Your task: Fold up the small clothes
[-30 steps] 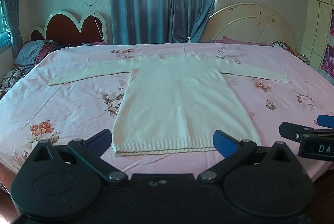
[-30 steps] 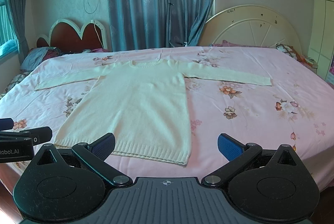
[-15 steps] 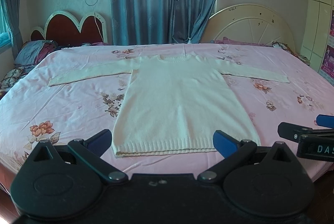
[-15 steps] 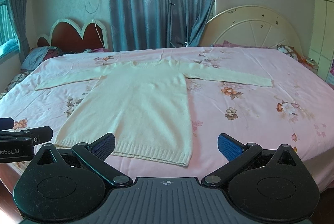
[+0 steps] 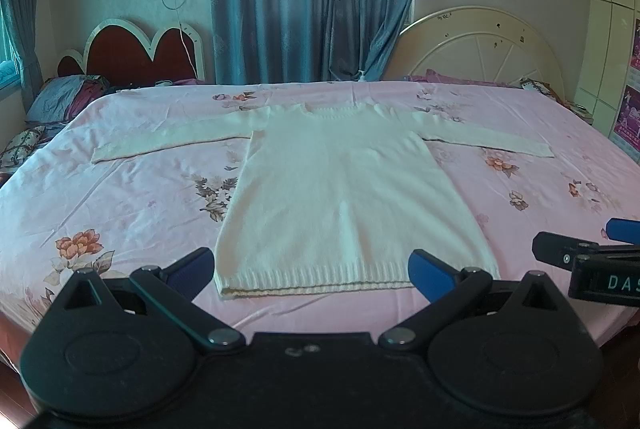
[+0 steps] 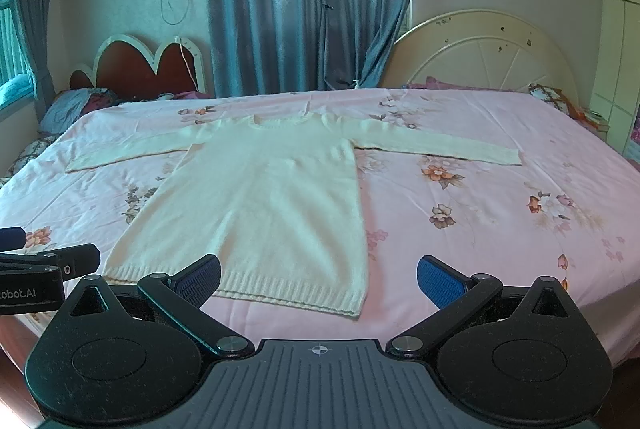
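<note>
Sweater point(image 5: 344, 197) lies flat on the pink floral bedsheet point(image 5: 132, 197), body toward me, ribbed hem point(image 5: 316, 277) at the near edge of the bed, neckline far, and both sleeves stretched straight out, one to the left point(image 5: 168, 143) and one to the right point(image 5: 488, 141). Against the pictures from a second ago almost nothing has changed: I see the garment in the same spread-out pose, with no crease or lifted corner, and both views have hardly shifted. I read that as the folding not yet begun; I am holding at the start. My left gripper point(image 5: 312, 267) hovers just short of the hem with its jaws wide apart and nothing between the blue pads point(image 5: 430, 271). My right gripper point(image 6: 318, 281) hangs beside it, also spread wide and empty, facing the hem's right corner point(image 6: 352, 303). Each tool shows at the edge of the other's view, so they sit close together. My guess is that a sleeve wants folding in across the body first, and the knit looks soft enough to drag the layer beneath if I pinch too deep.
</note>
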Motion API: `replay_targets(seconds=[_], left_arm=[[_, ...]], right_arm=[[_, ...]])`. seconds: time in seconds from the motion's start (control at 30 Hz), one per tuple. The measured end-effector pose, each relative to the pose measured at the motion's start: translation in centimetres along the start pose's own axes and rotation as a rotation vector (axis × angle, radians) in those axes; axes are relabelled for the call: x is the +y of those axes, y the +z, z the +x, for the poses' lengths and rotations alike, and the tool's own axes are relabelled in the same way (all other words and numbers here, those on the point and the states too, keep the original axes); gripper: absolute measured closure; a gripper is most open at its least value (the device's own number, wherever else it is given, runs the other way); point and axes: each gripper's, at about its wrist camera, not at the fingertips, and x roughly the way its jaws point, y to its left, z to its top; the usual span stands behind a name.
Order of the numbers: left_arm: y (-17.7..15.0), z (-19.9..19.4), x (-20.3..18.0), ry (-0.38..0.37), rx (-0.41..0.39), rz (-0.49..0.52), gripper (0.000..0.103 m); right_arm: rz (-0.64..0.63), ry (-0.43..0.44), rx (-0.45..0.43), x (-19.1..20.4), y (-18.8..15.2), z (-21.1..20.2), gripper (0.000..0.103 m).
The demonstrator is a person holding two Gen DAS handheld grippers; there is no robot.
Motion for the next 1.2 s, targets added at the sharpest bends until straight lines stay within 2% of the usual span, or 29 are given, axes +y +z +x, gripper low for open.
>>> replay_targets(seconds=[0.53,0.7,0.8,0.93,1.03,1.2], left_arm=[[-0.3,0.2,0.3,-0.002,0.001,0.002,0.000],[0.8,1.5,0.9,-0.018,-0.008,0.006,0.000],[2.2,3.5,0.8,-0.051,-0.011,0.015,0.000],[4.1,6.9,-0.1,-0.015,-0.016,0.087,0.000],[5.6,9.5,0.0,-0.061,-0.022,0.068,0.000],[8.5,13.2,0.3,-0.100,-0.051,0.087,0.000]], right_arm=[[0.006,0.004,-0.002,0.1,0.0,0.4,0.000],[0.023,-0.007,-0.015,-0.5,1.3,1.9,0.000],[0.032,-0.024,-0.023,-1.0,2.5,3.4,0.000],[0.050,-0.047,-0.033,-1.9,4.4,6.1,0.000],[0.057,-0.058,-0.044,-2.6,5.8,8.3,0.000],[0.110,-0.123,-0.051,-4.8,8.5,11.8,0.000]])
